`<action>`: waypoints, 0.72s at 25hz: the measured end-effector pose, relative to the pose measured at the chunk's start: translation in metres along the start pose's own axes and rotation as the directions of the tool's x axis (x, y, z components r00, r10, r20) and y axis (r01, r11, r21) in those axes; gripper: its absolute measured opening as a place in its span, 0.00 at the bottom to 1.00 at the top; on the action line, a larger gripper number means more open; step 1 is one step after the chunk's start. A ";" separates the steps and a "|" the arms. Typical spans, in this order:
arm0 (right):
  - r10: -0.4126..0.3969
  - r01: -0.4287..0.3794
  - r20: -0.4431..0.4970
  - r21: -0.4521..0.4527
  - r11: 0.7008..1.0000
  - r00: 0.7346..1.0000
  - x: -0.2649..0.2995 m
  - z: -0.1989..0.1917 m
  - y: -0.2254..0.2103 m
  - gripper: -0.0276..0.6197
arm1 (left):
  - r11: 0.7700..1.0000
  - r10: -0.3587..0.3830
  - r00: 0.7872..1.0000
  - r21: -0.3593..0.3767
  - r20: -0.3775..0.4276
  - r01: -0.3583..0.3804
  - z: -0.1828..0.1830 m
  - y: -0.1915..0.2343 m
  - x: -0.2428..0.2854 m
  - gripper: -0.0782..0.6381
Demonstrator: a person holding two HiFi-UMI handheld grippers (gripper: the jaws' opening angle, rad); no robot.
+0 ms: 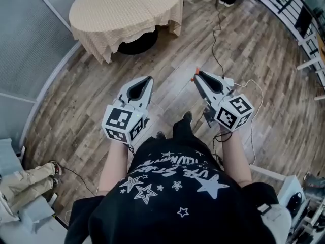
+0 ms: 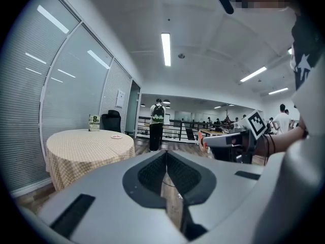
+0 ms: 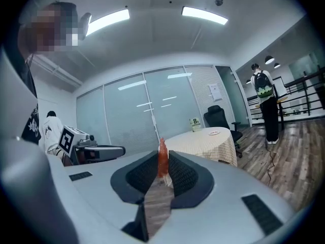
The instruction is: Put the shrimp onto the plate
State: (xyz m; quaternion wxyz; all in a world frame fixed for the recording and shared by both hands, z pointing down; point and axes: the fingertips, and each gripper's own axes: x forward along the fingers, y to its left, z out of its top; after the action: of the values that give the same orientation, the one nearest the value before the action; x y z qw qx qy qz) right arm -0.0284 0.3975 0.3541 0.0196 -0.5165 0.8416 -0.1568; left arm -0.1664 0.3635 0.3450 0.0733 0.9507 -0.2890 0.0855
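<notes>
The right gripper is pinching the thin, orange-red shrimp tight between its dark bumpy pads, so it is sticking up from the tips and not dropping onto the wooden floor. The left gripper is squeezing shut on nothing, just waiting beside it. The small round plate is sitting far off on the round table with the checked cloth, so the shrimp is likely needing a walk there.
</notes>
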 end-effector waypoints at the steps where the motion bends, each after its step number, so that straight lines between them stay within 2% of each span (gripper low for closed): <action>1: -0.001 0.001 0.009 0.010 1.000 1.000 0.000 0.001 -0.002 0.15 | 1.000 0.005 1.000 -0.001 0.003 -0.005 0.001 0.001 0.000 0.13; 4: -0.005 0.005 0.012 0.026 1.000 1.000 0.005 -0.005 0.004 0.15 | 1.000 0.010 1.000 -0.023 0.028 -0.010 0.001 0.006 -0.008 0.13; 9: -0.013 0.013 -0.001 0.032 0.999 1.000 0.009 -0.009 0.013 0.15 | 1.000 0.006 0.999 -0.010 0.051 -0.006 0.005 0.010 -0.014 0.13; 13: -0.010 0.011 -0.016 0.049 0.999 1.000 0.017 -0.010 0.002 0.15 | 0.998 0.015 0.999 -0.062 0.034 -0.013 -0.004 0.022 -0.007 0.13; 18: 0.005 -0.003 -0.027 0.057 0.998 1.000 0.044 -0.010 -0.027 0.15 | 0.997 0.043 0.999 -0.058 0.007 -0.043 -0.007 0.045 0.017 0.13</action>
State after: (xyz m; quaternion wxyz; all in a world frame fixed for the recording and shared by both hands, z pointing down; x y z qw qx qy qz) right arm -0.0275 0.3504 0.3769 0.0232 -0.5120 0.8379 -0.1877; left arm -0.1782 0.3189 0.3596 0.0978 0.9420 -0.3121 0.0749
